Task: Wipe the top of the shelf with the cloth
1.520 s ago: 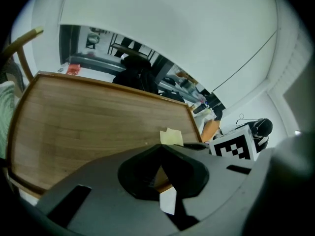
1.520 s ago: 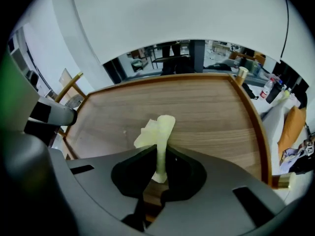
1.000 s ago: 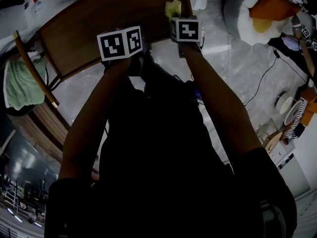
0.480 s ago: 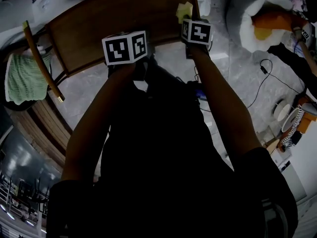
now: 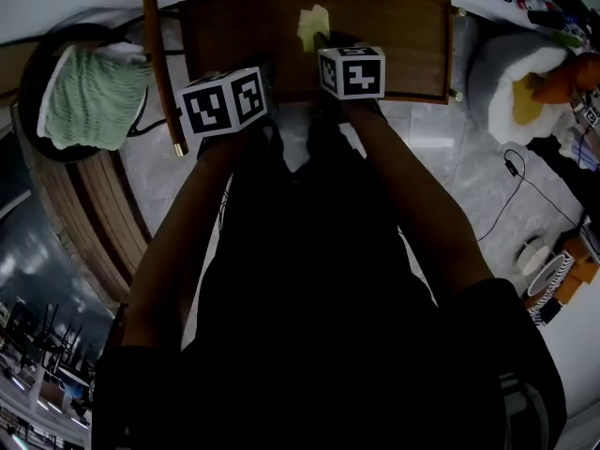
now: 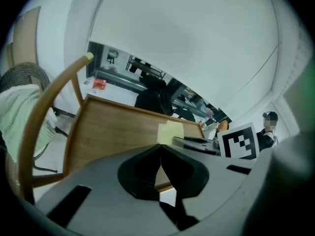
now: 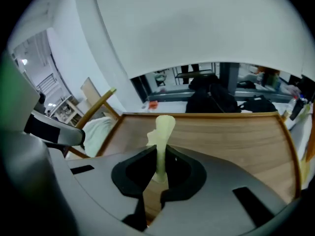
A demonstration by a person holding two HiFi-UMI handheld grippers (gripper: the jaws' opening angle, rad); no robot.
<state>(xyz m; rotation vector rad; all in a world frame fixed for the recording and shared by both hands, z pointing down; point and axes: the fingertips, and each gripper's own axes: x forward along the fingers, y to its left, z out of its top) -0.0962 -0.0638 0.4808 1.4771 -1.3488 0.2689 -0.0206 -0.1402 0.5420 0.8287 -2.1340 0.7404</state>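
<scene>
Cloth (image 7: 163, 128) held over the wooden shelf (image 5: 394, 36)
The right gripper (image 7: 157, 154) pinches the pale yellow cloth above the shelf's middle. The left gripper (image 6: 160, 150) hangs at its near edge, jaws together, empty.

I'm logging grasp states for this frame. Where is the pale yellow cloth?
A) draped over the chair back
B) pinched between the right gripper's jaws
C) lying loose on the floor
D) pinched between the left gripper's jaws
B: in the right gripper view the cloth stands pinched between the jaws of the right gripper above the wooden shelf top, while the left gripper is shut on nothing.
</scene>
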